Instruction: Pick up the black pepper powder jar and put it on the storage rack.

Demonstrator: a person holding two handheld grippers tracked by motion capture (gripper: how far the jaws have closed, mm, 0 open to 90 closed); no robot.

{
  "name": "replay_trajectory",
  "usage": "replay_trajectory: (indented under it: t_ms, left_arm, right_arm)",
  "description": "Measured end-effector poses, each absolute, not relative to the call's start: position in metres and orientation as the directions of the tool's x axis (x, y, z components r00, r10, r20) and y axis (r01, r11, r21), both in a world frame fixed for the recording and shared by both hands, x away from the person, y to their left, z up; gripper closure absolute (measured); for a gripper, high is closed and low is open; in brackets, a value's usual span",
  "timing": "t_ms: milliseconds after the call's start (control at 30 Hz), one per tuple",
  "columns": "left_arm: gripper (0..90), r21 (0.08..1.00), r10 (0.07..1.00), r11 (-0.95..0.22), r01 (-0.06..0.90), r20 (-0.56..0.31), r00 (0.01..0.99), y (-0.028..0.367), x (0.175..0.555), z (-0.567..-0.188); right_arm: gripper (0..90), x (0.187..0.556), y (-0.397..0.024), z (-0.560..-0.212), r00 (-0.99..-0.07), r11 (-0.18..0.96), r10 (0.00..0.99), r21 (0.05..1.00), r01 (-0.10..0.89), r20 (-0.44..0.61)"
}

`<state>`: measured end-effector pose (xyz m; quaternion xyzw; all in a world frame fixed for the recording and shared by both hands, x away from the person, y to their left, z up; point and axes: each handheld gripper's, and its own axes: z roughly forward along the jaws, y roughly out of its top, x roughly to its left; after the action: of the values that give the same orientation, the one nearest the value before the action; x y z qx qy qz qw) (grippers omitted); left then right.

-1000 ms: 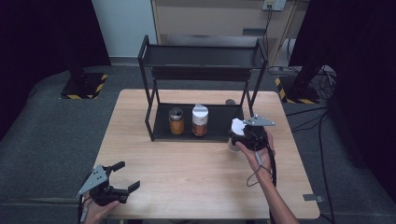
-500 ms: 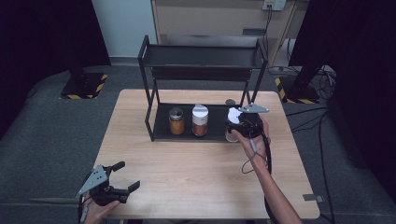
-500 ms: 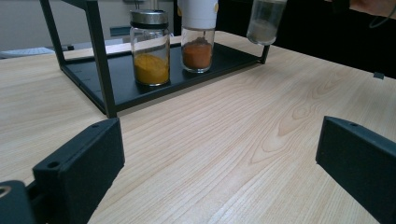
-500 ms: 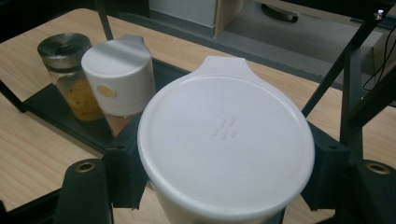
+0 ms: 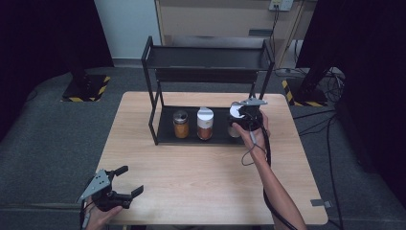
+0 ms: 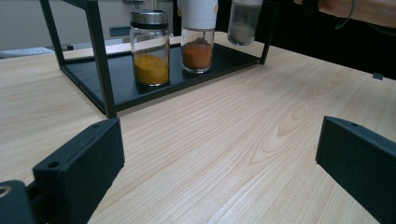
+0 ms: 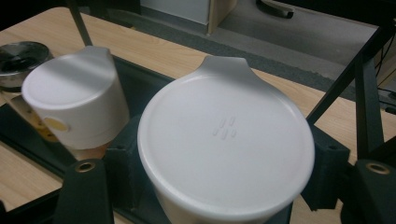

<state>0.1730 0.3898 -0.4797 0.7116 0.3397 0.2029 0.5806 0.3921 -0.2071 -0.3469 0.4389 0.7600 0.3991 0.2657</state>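
While our right gripper point(image 5: 242, 116) holds the white-capped spice jar point(image 7: 226, 149) with its jaws clamped on either side of the cap, the jar hangs over the right end of the black rack's point(image 5: 209, 63) lower tray point(image 6: 126, 91). In the left gripper view its pale grey contents show above that end of the tray; we cannot tell whether its base touches yet. Just to its left stands a second white-capped jar of reddish powder point(image 5: 205, 123), and beyond that a metal-lidded jar of yellow-orange powder point(image 5: 180, 124), both upright on the tray.

Our left gripper point(image 5: 111, 189) rests at the near left corner of the wooden counter point(image 5: 206, 182), jaws spread wide with nothing between them, well apart from the rack.

We judge the step in hand to be setting the jar down beside its neighbours. The risks come from tight quarters. The rack's right front post point(image 7: 366, 107) stands close beside our right jaw, so a sideways drift could knock it and jolt the whole rack. The reddish jar's cap sits near our jar's cap, and opening the jaws could nudge it over. Letting go before the base is flat on the tray could leave the jar tilted or tipping off the tray's edge.
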Motion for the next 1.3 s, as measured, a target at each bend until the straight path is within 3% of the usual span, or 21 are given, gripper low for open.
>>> replay_trajectory:
  t_ms: [1300]
  left_arm:
    - [0.3, 0.964, 0.715, -0.100, 0.248, -0.104, 0.692, 0.389, 0.174, -0.480]
  right_arm:
    - [30.2, 0.406, -0.202, -0.382, -0.460, 0.270, 0.888, 0.828, 0.491, -0.017]
